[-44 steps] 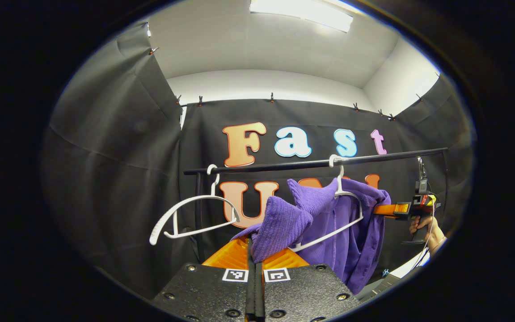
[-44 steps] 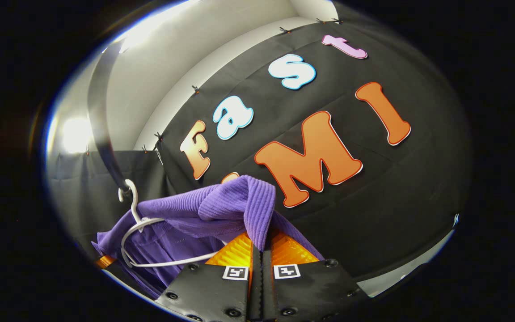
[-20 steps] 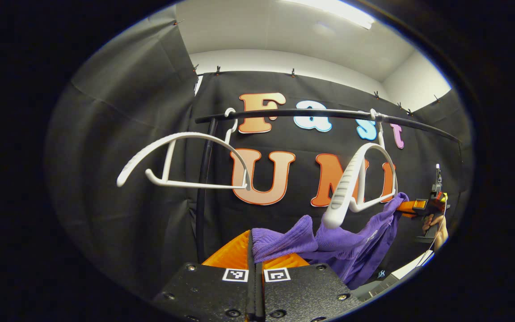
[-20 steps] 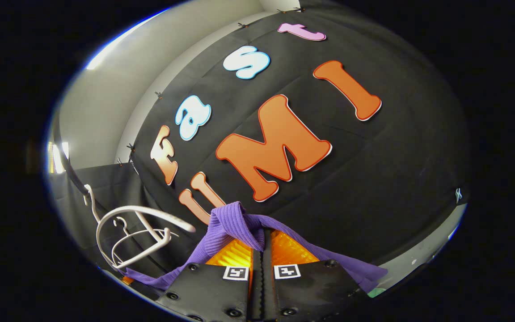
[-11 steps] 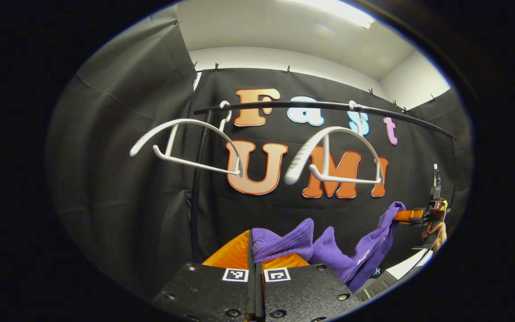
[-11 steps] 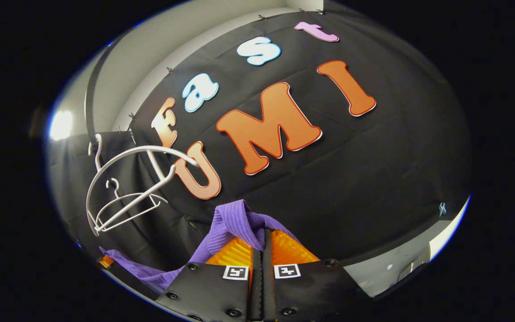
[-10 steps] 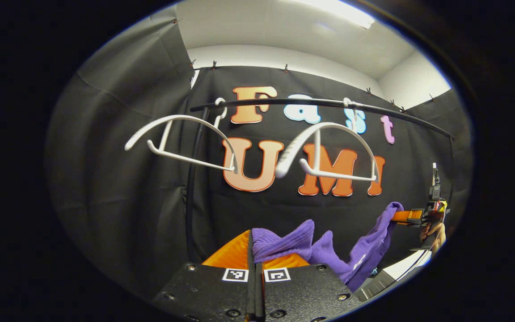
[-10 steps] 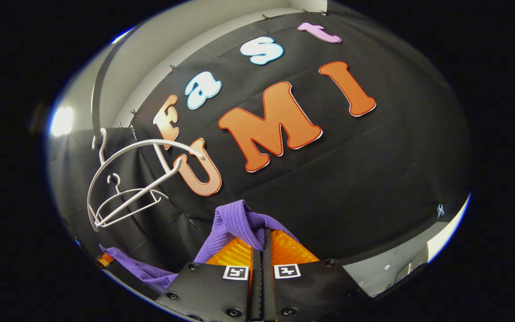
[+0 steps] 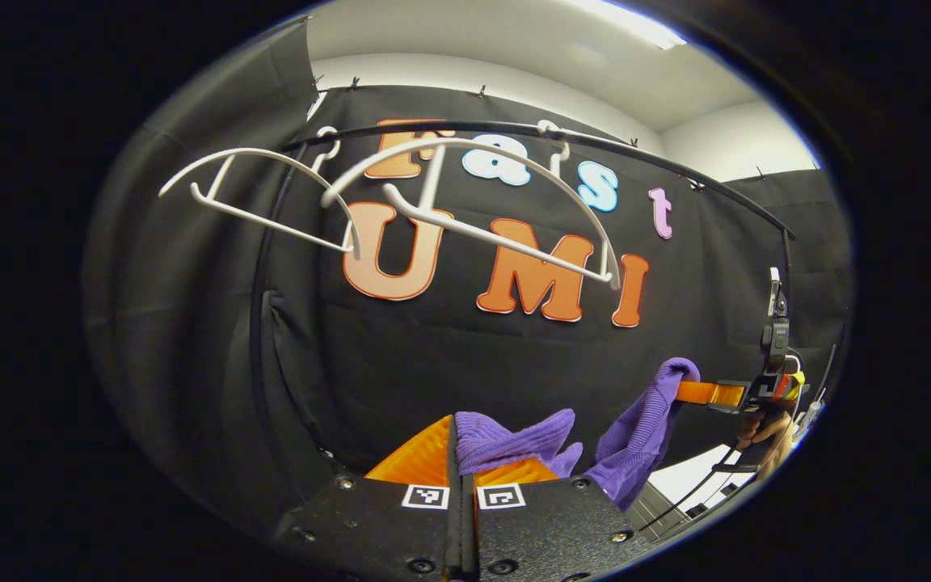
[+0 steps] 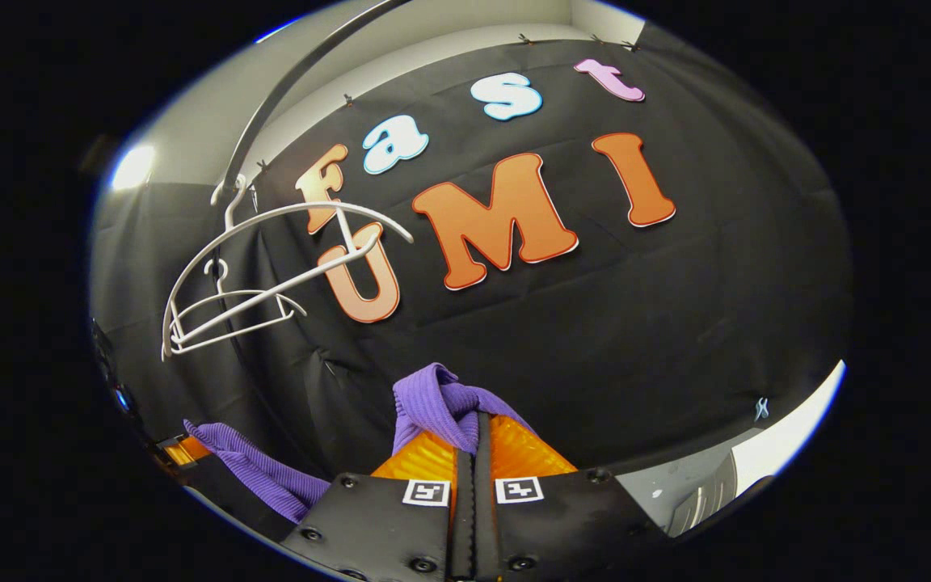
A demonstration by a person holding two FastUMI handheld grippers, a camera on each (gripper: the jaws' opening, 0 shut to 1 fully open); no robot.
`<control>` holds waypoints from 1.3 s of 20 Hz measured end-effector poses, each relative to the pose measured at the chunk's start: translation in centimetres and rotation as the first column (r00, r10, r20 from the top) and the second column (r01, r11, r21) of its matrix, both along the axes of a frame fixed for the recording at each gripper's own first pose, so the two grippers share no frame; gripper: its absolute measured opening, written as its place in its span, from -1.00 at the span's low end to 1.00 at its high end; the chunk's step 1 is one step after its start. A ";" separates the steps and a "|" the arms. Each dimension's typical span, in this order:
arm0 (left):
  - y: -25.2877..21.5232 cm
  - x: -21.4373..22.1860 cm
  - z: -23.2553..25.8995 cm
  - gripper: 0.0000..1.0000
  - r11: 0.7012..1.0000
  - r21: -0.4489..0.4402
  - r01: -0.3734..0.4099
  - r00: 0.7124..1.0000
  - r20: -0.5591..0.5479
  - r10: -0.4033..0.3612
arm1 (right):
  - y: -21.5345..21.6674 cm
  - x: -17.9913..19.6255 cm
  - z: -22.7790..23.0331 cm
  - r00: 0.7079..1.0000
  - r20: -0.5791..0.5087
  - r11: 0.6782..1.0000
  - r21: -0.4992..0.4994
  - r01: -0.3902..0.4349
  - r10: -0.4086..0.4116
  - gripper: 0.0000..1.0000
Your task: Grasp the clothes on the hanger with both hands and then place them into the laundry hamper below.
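Left gripper: black textured plates, dark screws, two square black-and-white markers, ribbed orange fingers; right gripper built alike; seen farther off, black handle, yellow and red detail, black cable attached

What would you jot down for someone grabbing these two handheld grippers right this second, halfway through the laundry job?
Left gripper: shut on one end of the purple ribbed knit garment.
Right gripper: shut on the garment's other end, which bunches over its orange fingers.
The garment hangs between the two grippers, below the two bare white plastic hangers on the black rail.
Done: garment gripped at both ends, clear of its hanger.
Left: lower it into the laundry hamper, then open both grippers.
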State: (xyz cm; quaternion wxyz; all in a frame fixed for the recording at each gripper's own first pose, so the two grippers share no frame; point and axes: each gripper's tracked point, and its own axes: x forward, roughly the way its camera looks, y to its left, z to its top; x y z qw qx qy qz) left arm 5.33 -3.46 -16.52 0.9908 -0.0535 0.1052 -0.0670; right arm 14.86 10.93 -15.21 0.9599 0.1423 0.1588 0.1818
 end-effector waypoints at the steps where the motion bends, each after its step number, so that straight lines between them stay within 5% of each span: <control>1: -1.4 0.3 -0.5 -1.00 1.000 -0.010 0.019 1.000 -0.013 -0.019 | 0.0 -0.4 -0.5 1.000 -0.006 1.000 -0.009 0.002 -0.002 -0.85; 12: -10.8 2.3 -7.6 -1.00 0.991 -0.005 0.132 0.984 -0.124 -0.131 | 2.1 -3.1 -6.8 1.000 -0.023 0.992 -0.126 -0.021 0.018 -0.85; 26: -13.4 5.7 -18.7 -1.00 0.990 -0.015 0.142 0.951 -0.277 -0.140 | 3.1 -2.5 -17.5 0.990 -0.136 0.983 -0.177 -0.048 0.024 -0.85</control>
